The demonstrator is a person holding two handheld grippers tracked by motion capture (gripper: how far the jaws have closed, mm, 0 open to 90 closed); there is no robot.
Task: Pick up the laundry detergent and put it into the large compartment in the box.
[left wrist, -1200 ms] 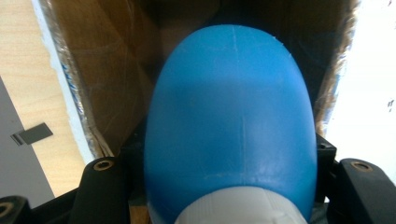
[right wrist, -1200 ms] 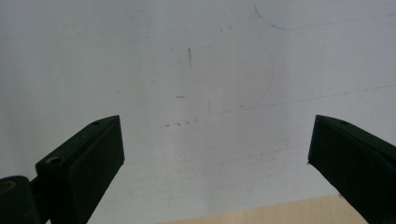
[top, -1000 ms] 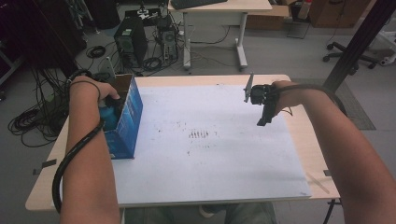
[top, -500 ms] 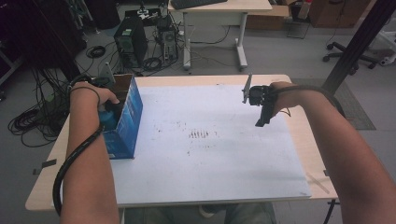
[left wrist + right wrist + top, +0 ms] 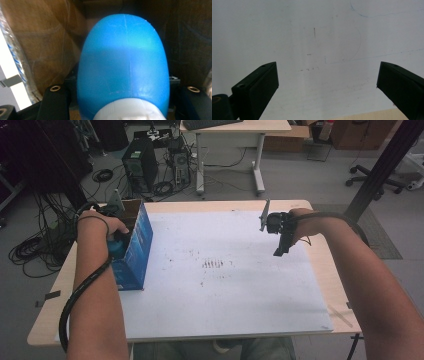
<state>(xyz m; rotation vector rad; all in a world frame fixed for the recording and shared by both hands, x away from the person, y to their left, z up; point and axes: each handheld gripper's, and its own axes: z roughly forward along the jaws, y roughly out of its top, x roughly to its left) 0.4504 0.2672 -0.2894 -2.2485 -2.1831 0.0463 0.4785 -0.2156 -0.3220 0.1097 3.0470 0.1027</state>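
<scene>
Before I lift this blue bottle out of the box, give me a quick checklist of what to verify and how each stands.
1. Left gripper shut on the blue bottle: ok.
2. Bottle's white cap on: ok; whether tight, cannot tell.
3. Bottle free of the cardboard box walls: cannot tell, they stand close.
4. Box standing upright on the white sheet: ok.
5. Right gripper open, holding nothing, hanging above the sheet: ok.

Left claw [image 5: 119,242] clamped tight, right claw [image 5: 327,85] wide apart, downward-angled.
</scene>
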